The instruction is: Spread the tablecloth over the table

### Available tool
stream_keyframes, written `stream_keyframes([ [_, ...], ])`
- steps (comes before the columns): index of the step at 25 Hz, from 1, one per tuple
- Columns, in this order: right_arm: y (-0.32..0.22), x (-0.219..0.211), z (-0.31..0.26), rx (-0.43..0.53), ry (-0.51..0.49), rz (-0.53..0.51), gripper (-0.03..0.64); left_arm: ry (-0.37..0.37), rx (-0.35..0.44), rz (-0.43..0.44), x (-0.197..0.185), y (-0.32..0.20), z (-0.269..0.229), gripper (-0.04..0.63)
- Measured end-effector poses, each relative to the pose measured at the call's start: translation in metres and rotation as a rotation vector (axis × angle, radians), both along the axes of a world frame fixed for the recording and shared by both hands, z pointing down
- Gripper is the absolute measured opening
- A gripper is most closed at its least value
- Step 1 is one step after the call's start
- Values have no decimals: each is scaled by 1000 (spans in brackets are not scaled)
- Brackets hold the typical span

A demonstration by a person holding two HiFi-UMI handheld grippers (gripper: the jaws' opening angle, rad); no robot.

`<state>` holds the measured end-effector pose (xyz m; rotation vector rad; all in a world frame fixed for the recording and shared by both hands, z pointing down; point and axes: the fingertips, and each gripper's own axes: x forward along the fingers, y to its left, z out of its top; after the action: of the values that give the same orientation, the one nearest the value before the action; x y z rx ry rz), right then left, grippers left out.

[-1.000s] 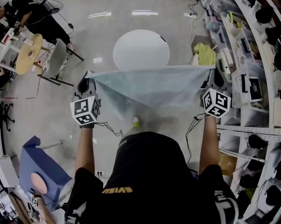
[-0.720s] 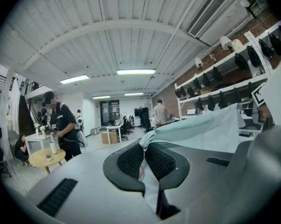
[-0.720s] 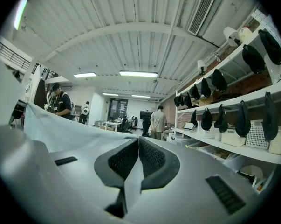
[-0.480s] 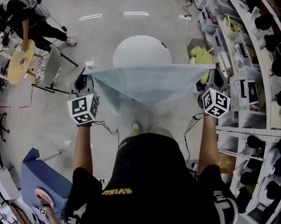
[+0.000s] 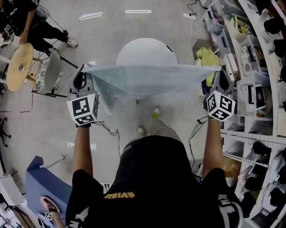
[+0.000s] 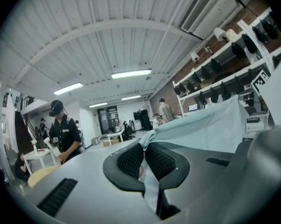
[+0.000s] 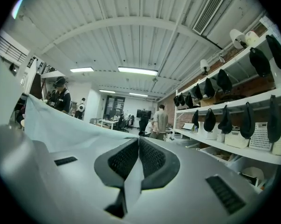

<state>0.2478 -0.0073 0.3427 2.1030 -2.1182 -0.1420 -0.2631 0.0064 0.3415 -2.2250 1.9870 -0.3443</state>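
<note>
One chair (image 5: 50, 72) and cluttered shelves (image 5: 256, 56) flank the table (image 5: 146, 51).

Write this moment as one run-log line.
left gripper: shut on tablecloth corner | right gripper: shut on other corner | tablecloth: held taut | table: uncovered

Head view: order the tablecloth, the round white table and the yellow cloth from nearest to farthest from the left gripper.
1. tablecloth: its corner is clamped in the left gripper.
2. round white table: ahead, mid-floor, past the cloth's far edge.
3. yellow cloth: far right, by the shelves.
</note>
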Motion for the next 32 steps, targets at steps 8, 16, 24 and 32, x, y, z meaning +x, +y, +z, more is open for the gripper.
stream_keyframes([
  [8, -94, 21, 0, -3, -15, -35, 8, 66, -4, -17, 21, -75, -8, 25],
  [16, -184, 42, -11, 16, -11, -80, 8, 85, -11, -56, 40, -146, -18, 25],
  [24, -269, 65, -21, 29, -42, -120, 8, 61, -2, -105, 66, -209, -47, 25],
  [32, -323, 60, -6, -1, -33, -123, 8, 25, -21, -98, 62, -259, -45, 25],
])
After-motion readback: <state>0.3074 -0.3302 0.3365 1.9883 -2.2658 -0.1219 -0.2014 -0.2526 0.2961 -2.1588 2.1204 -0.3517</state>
